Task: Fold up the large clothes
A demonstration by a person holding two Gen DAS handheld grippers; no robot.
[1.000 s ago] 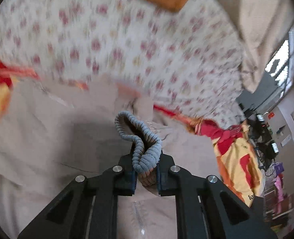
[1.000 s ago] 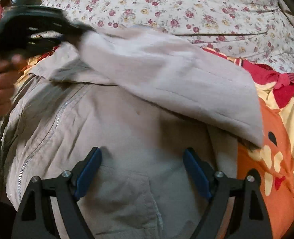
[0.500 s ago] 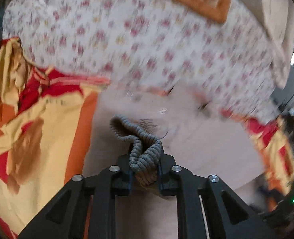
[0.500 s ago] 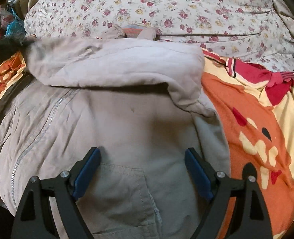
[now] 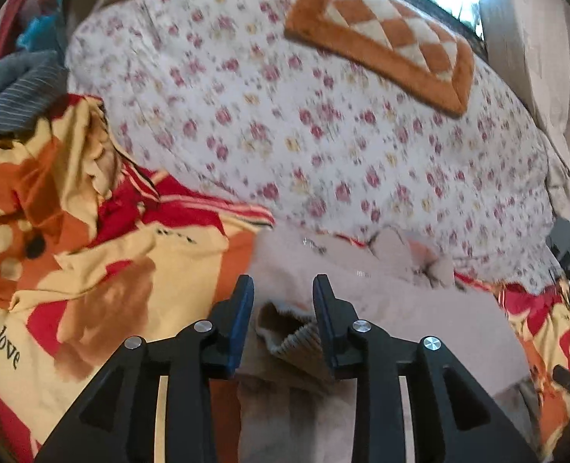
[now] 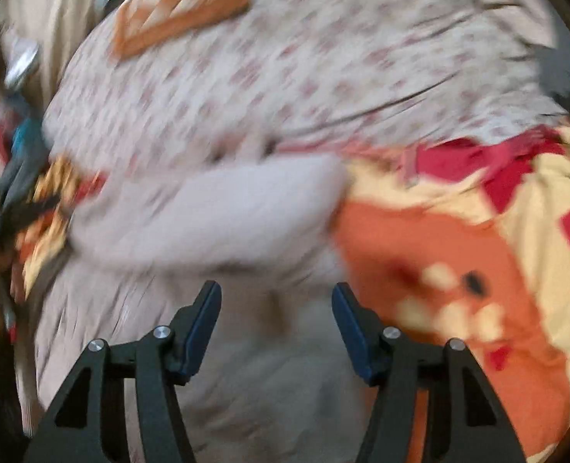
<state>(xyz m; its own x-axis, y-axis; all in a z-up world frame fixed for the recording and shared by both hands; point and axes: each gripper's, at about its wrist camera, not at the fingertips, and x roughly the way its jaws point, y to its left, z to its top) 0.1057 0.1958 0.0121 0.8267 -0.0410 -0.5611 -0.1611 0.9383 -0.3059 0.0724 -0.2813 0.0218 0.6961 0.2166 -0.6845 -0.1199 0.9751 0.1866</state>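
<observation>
Both grippers stand apart and empty. Our left gripper [image 5: 283,301] straddles the ribbed knit cuff [image 5: 290,337] of the beige zip jacket [image 6: 215,223], which lies mid-bed; our right gripper [image 6: 276,316] hovers wide above it, likely for pressing the fold.

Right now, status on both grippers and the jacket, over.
Left gripper open, ribbed cuff loose between fingers. Right gripper open, empty above jacket. Right view blurred.

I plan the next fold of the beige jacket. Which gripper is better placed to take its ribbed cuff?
Left. The left gripper is open with the ribbed cuff lying right between its fingers. The right gripper is open over the jacket body, with no cuff near.
</observation>
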